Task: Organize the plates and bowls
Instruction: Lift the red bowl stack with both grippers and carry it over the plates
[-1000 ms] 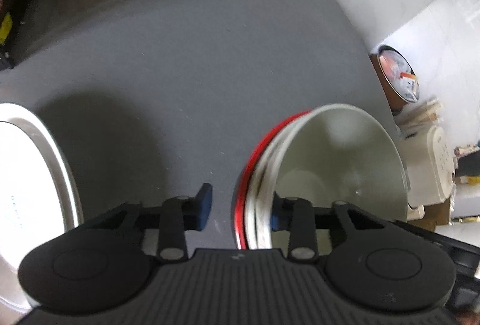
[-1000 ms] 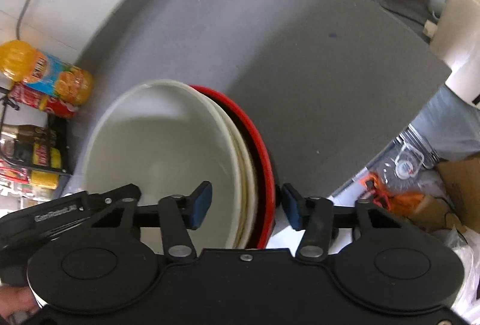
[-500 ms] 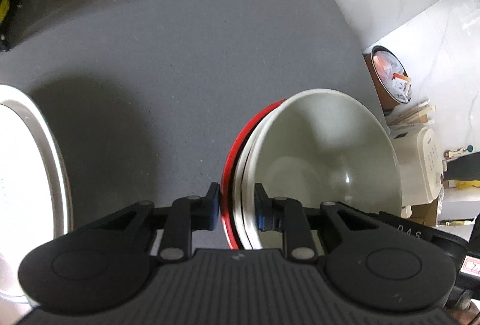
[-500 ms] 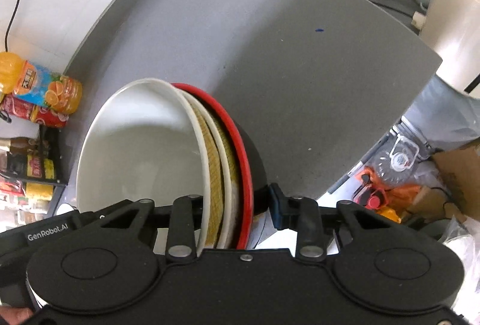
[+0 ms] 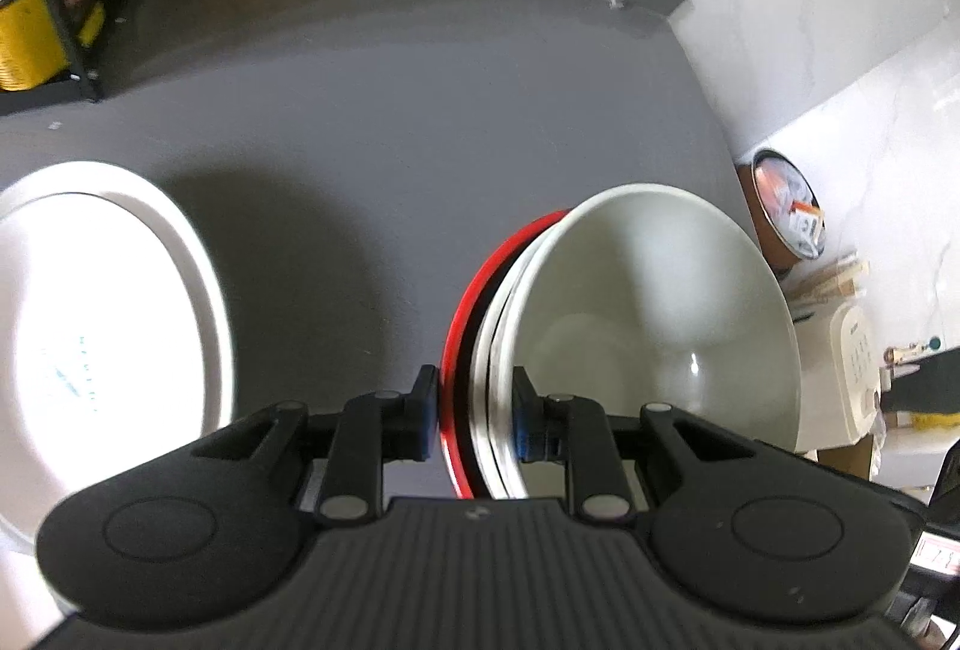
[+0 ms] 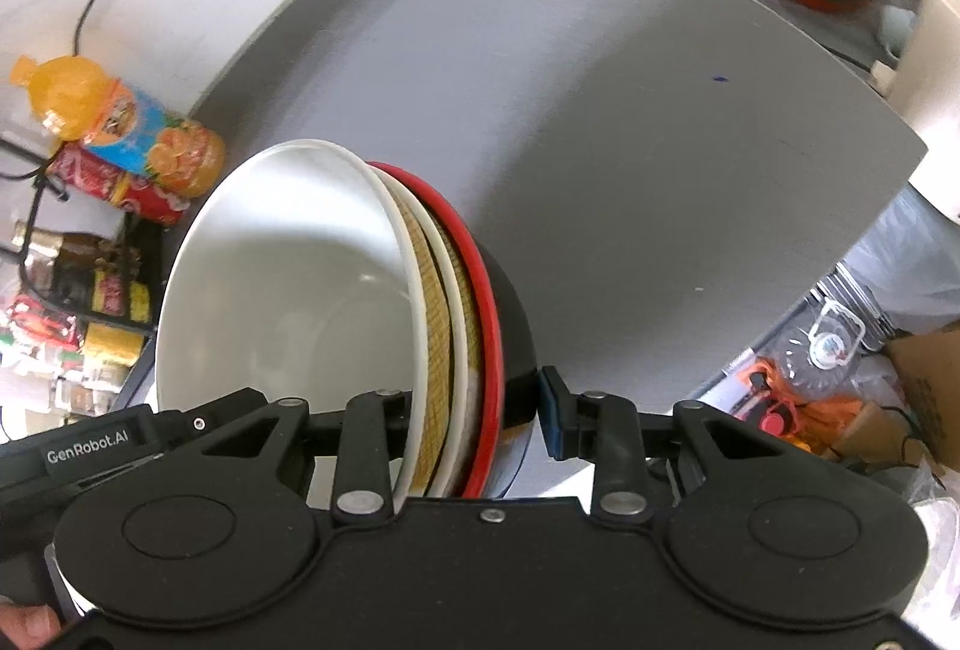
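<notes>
Your left gripper [image 5: 474, 413] and right gripper [image 6: 474, 413] are still clamping the bowl stack [image 5: 636, 326], now lifting it above the counter [image 5: 420, 110]; white plate [image 5: 90, 326] left.

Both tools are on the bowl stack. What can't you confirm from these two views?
- Stack of bowls: its near edge is hidden by each tool's body.
- Right tool: inner finger is hidden behind the white bowl; the outer pad's contact is unclear.
- Left tool: pad contact is unclear.
- White plate: overexposed, cut off by the left edge.
</notes>
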### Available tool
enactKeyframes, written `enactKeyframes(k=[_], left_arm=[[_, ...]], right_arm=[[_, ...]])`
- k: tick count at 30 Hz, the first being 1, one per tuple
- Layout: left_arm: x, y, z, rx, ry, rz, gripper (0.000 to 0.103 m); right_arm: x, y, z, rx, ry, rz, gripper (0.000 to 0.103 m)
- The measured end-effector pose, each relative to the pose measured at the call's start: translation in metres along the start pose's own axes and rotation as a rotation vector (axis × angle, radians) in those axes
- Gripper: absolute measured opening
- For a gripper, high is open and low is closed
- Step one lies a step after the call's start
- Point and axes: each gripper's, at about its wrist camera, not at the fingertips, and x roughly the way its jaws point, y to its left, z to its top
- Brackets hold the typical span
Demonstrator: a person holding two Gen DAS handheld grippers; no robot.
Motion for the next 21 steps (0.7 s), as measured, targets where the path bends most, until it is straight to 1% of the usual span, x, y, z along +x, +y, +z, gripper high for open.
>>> enactKeyframes(k=[5,11,14,17,21], left_arm=[[-0.024,0.012,0.002,-0.032,-0.057,0.009,0.022],[-0.055,0.036,0.003,-0.079,-0.105,0.026,0.022],[-0.067,0.047,0.005,-0.101,-0.131,0.040,0.022],[-0.078,0.065,0.006,-0.147,-0.147,0.044,0.022],[-0.095,0.087,0.007,-0.179,-0.176,0.064,0.022]], right_arm=[[-0.003,0.022,0.000,-0.044,-0.007,0.040,0.031],[-0.006,0.055,0.001,-0.105,-0.018,0.078,0.031],[-0.002,0.074,-0.001,-0.134,-0.005,0.093,0.031],[0.002,0.095,-0.002,-0.176,0.002,0.106,0.031],[0.009,0.122,-0.008,-0.221,0.028,0.125,0.031]])
